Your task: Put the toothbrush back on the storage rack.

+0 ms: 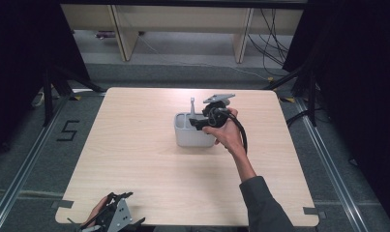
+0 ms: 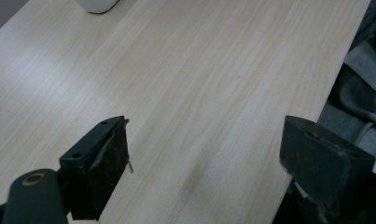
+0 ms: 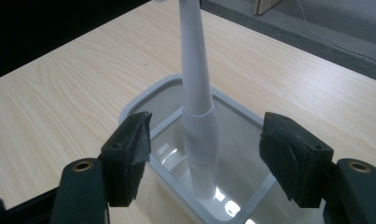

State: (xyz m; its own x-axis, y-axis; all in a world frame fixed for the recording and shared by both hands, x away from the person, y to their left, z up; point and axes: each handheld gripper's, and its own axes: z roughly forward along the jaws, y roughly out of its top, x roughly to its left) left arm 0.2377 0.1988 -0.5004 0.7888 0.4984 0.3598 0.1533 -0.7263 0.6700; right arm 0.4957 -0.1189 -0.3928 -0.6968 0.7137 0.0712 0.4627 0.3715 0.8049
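Observation:
A white rectangular container (image 1: 192, 138) stands on the wooden table (image 1: 134, 159) slightly right of the middle. A white long-handled tool (image 1: 192, 104) stands upright in it, leaning on one wall. In the right gripper view the tool (image 3: 195, 70) rises from the container (image 3: 143, 100) between the jaws, and neither pad touches it. My right gripper (image 1: 196, 124) hovers over the container's right side, open (image 3: 204, 149). My left gripper (image 1: 121, 197) rests at the table's near left edge, open with nothing between its jaws (image 2: 204, 154). A corner of the container (image 2: 97, 5) shows far off.
The table's near edge runs right beside the left gripper's jaw (image 2: 307, 116). Wooden desk legs (image 1: 122, 34) and cables (image 1: 270, 43) lie beyond the far edge. Black stands (image 1: 52, 87) flank the table, and a taped "5" (image 1: 68, 130) marks the floor at left.

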